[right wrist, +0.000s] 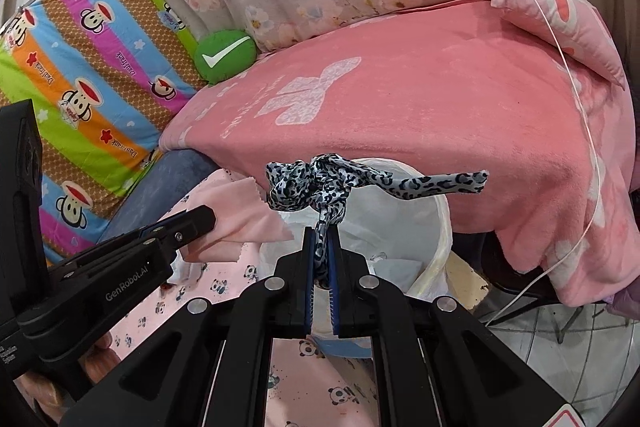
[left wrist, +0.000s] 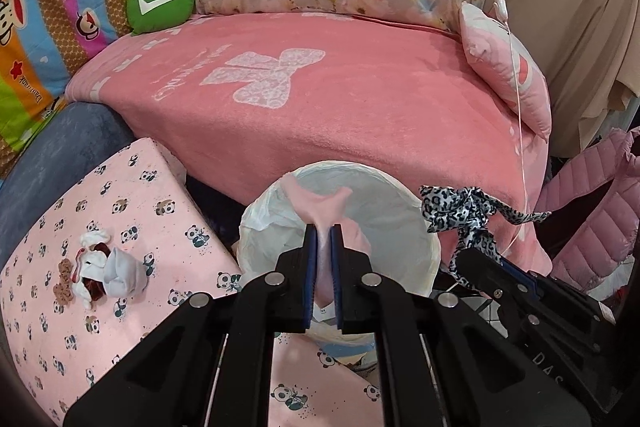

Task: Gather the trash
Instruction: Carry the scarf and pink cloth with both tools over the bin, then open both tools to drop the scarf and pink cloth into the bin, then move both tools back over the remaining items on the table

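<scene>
A round bin with a white liner (left wrist: 400,211) stands in front of the pink bed. My left gripper (left wrist: 325,227) is shut on a pink cloth (left wrist: 320,205), whose loose end fans out over the bin's mouth. My right gripper (right wrist: 325,229) is shut on a knotted leopard-print ribbon (right wrist: 312,183) just above the bin (right wrist: 400,219); one end of the ribbon sticks out to the right. In the right wrist view the left gripper (right wrist: 204,219) comes in from the left with the pink cloth (right wrist: 236,219). In the left wrist view the right gripper (left wrist: 476,259) and its ribbon (left wrist: 452,207) are at the bin's right rim.
A pink panda-print surface (left wrist: 120,207) on the left carries crumpled white tissue and scraps (left wrist: 104,271). Behind the bin lies a bed with a pink blanket (left wrist: 320,107), a green check-mark cushion (left wrist: 160,5) and a pink pillow (left wrist: 508,67). A white cord (left wrist: 518,87) hangs at the right, by a pink padded jacket (left wrist: 592,207).
</scene>
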A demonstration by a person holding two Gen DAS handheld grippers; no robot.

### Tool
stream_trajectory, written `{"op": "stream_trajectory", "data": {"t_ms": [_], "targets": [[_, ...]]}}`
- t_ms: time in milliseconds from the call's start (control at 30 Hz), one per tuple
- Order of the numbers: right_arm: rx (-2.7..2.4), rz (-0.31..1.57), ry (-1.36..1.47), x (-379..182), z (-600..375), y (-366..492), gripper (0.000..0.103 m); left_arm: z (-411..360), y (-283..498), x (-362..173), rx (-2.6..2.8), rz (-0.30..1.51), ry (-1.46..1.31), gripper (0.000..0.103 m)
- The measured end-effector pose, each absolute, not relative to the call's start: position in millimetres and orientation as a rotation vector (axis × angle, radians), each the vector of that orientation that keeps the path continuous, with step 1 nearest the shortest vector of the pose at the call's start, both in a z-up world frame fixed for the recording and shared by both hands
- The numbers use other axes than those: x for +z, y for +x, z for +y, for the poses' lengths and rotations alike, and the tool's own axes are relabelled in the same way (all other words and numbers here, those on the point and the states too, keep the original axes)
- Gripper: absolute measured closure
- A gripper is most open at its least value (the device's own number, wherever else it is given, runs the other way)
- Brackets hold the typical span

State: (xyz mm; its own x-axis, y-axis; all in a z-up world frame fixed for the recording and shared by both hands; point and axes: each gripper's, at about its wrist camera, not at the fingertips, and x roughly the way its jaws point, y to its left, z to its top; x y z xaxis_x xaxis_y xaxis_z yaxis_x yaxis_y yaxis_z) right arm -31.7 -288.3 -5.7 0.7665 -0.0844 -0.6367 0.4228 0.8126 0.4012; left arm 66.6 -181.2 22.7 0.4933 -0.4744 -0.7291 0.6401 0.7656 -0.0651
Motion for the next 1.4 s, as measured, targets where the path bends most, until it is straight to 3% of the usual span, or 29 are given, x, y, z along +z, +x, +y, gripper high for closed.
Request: {"op": "stream_trajectory", "data": {"t_ms": [33, 100, 167, 733, 867, 1400], "targets": [[-0.294, 0.647, 0.564, -7, -291, -30, 0.096, -182, 69, 22, -0.671, 0.810, 0.229, 0.084], [-0.295, 0.653, 0.563, -10, -294, -27, 0.096, -179, 71, 21, -0.639, 0.802, 0.225, 0.042], [-0.295, 0.658, 0.558, -12, -295, -22, 0.096, -172, 71, 22, -0.602, 0.767, 0.222, 0.033], [-0.278, 0.712, 0.497, -31, -282, 35, 0.090, -128, 93, 6, -0.473, 0.797, 0.187, 0.033], [-0.265, 0.706, 0.518, -32, -274, 41, 0.064, -113, 98, 1, -0.438, 0.809, 0.179, 0.033], [-0.205, 0.751, 0.475, -33, -224, 38, 0.055, -67, 96, -8, -0.375, 0.849, 0.110, 0.033]]}}
